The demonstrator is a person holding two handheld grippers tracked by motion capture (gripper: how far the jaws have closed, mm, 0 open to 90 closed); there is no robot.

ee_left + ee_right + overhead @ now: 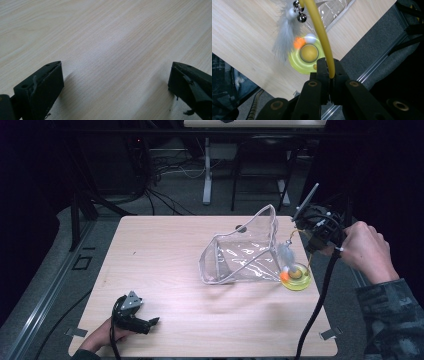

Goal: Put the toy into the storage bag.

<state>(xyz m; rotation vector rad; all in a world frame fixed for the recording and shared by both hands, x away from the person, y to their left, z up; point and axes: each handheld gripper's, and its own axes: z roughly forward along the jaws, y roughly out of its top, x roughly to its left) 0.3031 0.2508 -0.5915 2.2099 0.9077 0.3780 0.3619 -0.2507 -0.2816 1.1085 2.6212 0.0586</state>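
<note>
High view: light wood tabletop. Clear plastic pouch stands open right of centre, mouth facing left, flap up at the far end. Just beside its near right corner sits a cat toy: round translucent yellow-green base, orange ball on its left rim, grey feather above it, thin yellow wire arcing up to the right hand-held gripper, held above the right edge by the right hand. Left hand-held gripper lies low at the near left corner, grey plate on top, jaws pointing right, well apart from the pouch.

Left gripper view: 2 black jaws set wide apart, bare wood grain between them, nothing held.

Right gripper view: right hand-held gripper jaws together, clamped on the yellow wire. Below it the base with a yellow dome in the middle, orange ball and white ball on the rim, fluffy grey feather with 2 small silver bells hanging off the wire. Pouch edge at top.
</note>
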